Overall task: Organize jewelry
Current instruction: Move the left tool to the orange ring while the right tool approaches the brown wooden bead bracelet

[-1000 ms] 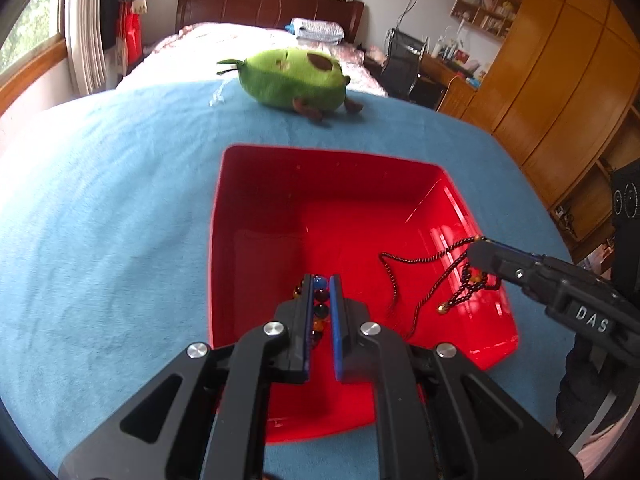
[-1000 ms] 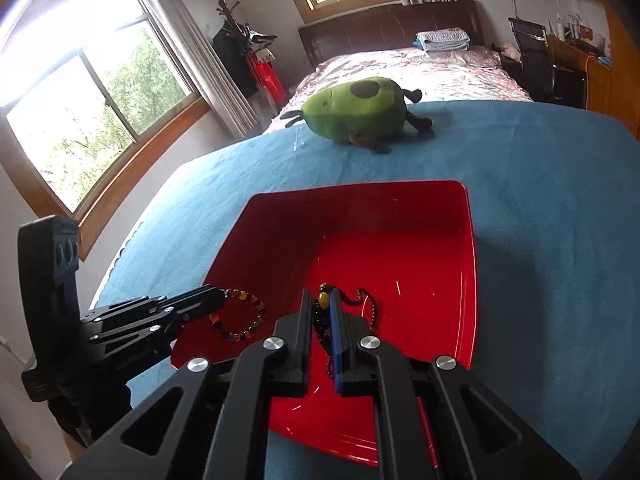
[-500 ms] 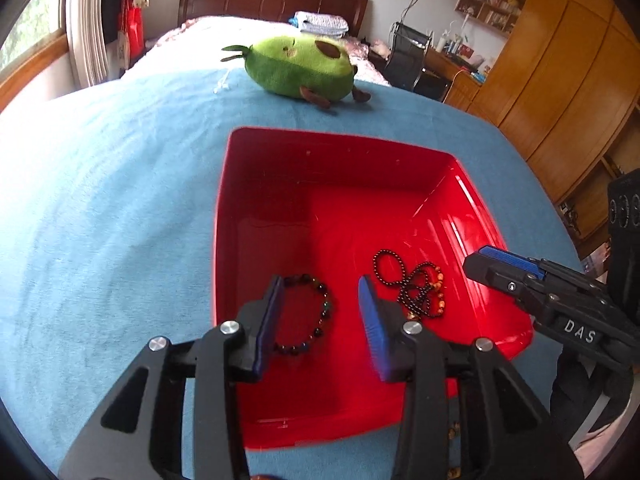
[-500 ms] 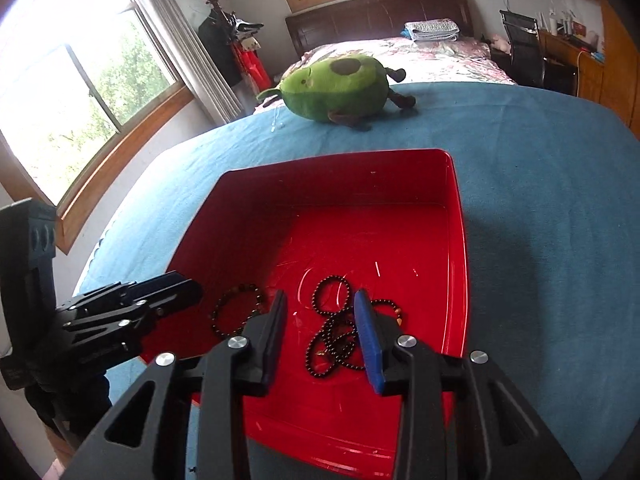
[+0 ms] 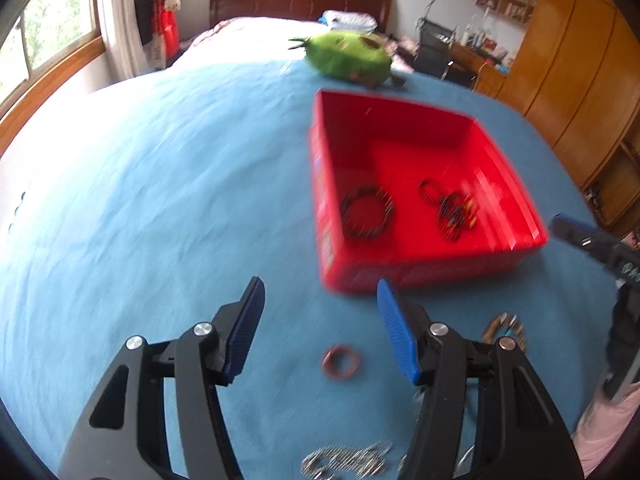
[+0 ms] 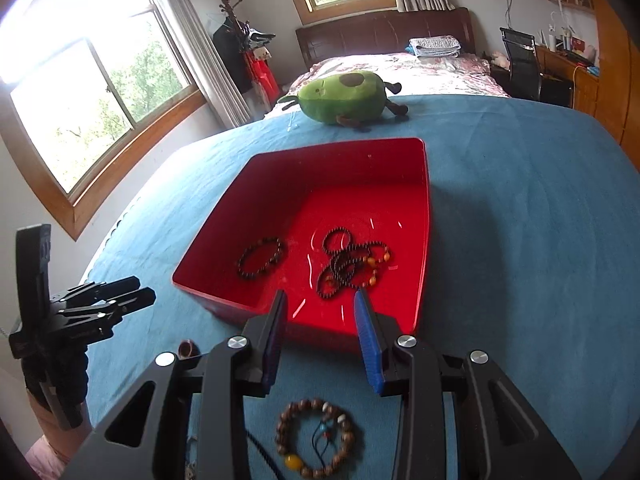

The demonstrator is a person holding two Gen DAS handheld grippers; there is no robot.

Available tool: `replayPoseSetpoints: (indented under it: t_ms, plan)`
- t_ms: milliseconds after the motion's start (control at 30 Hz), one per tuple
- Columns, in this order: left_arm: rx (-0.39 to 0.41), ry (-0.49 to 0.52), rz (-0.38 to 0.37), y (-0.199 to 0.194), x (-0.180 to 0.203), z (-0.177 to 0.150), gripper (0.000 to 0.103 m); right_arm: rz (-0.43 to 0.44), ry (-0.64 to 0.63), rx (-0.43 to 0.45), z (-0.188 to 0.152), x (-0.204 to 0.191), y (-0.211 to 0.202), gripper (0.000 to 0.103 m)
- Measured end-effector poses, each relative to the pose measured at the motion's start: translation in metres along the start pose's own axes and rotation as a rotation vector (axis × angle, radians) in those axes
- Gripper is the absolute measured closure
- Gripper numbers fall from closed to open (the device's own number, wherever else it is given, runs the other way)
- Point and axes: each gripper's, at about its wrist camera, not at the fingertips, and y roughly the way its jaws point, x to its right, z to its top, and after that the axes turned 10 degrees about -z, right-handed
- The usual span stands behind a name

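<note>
A red tray (image 5: 324, 216) (image 6: 424, 208) sits on the blue cloth. In it lie a dark bead bracelet (image 5: 366, 212) (image 6: 261, 258) and a tangled dark bead necklace (image 5: 452, 210) (image 6: 352, 264). My left gripper (image 5: 320, 316) is open and empty, on the near side of the tray, above a red-brown ring (image 5: 341, 362). A silver chain (image 5: 348, 460) lies below it. My right gripper (image 6: 320, 332) is open and empty at the tray's near edge, above a brown wooden bead bracelet (image 6: 316, 436) on the cloth. The other gripper shows at each view's edge.
A green avocado plush (image 5: 348, 56) (image 6: 344, 98) lies beyond the tray. Another beaded piece (image 5: 504, 326) lies on the cloth by the left gripper's right finger. A small brown ring (image 6: 188, 349) lies left of the right gripper. Wooden wardrobes (image 5: 576, 64) stand at the right.
Both grippers opened, dropped the bracelet and the necklace into the tray, then pulled back toward the near side. The left view swung left and is blurred.
</note>
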Motion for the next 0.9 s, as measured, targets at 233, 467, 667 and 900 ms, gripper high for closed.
replayPoseSetpoints:
  t_ms: [233, 467, 667, 900]
  plan:
    - [-0.093, -0.04, -0.011, 0.017, -0.015, -0.036, 0.047, 0.026, 0.002, -0.018, -0.028, -0.004, -0.015, 0.069]
    - [-0.12, -0.042, -0.023, 0.03, -0.013, -0.043, 0.048, 0.057, 0.019, -0.076, -0.055, -0.005, -0.006, 0.069]
    - [-0.121, -0.024, -0.011, 0.032, -0.006, -0.046, 0.049, 0.06, 0.019, -0.097, -0.061, -0.006, 0.0, 0.069]
    - [-0.15, -0.03, -0.005, 0.043, -0.007, -0.043, 0.059, 0.059, 0.026, -0.105, -0.062, -0.004, 0.005, 0.069]
